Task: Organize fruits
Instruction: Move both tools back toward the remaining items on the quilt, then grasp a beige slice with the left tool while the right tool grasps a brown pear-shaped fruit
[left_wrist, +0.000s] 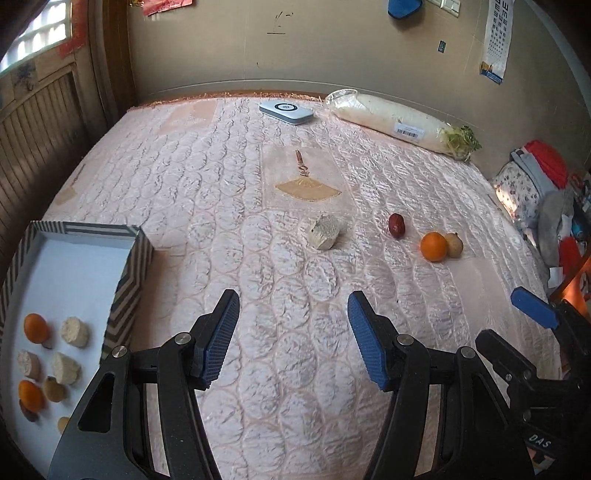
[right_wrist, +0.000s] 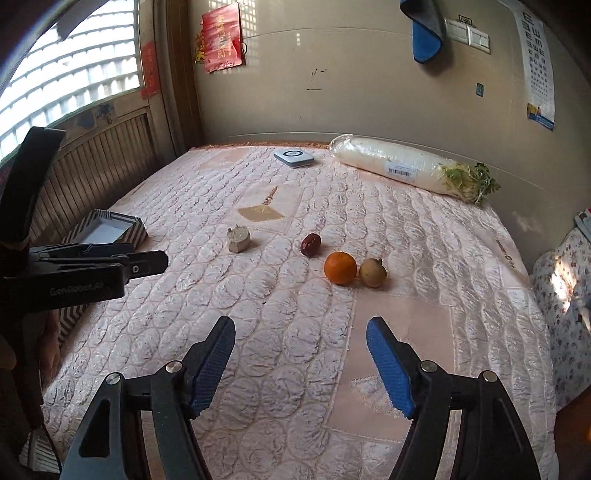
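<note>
The pale pink quilted bedspread (right_wrist: 295, 332) fills the space under and ahead of both claws, a soft, level working surface for the sorting. Farthest ahead of the right gripper (right_wrist: 301, 360), by the wall, lies the long white radish in a clear plastic sleeve (right_wrist: 399, 166), well apart from the small produce and probably not part of the job. Off to the left of the left gripper (left_wrist: 293, 332), close beside its left finger, sits the shallow striped cardboard box with a white floor (left_wrist: 129, 280); it already holds several oranges, pale chunks and brownish fruits, so it looks like the collecting place. Ahead of the right gripper, slightly to its right, the round orange (right_wrist: 340, 267) rests touching the tan, round longan-like fruit (right_wrist: 373, 272). A little further ahead and to the left lie the dark red oval date (right_wrist: 310, 244) and, further left, the pale beige rough-cut chunk (right_wrist: 238, 239), each apart from the others. Both claws stand partly open with nothing between the blue ribbed pads, apparently ready for the next pick from these four loose pieces.
</note>
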